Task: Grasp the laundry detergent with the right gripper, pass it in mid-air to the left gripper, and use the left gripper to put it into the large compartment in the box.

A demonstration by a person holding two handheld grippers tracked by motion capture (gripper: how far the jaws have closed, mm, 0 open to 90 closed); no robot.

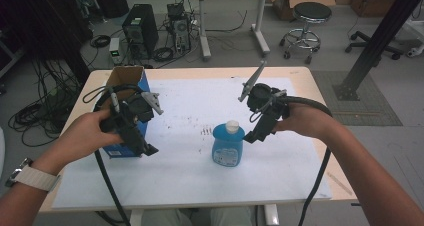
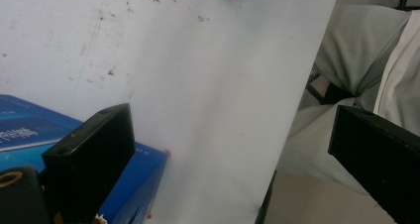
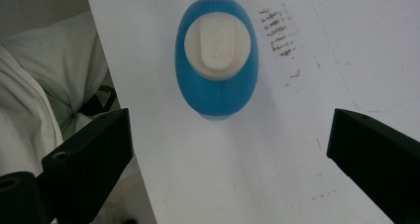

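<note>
Right claw hovers just beside the blue bottle, jaws spread wide, gripping nothing. In the right gripper view the bottle sits ahead of the claw, between the lines of the two jaws, upright with its white cap facing the camera, not touching either jaw. Left claw also wide open and empty, held over the blue box at the bench's left edge; the left gripper view shows the box right under its left jaw. Bottle stands on the white sheet covering the bench, well apart from the left claw, to its right
</note>
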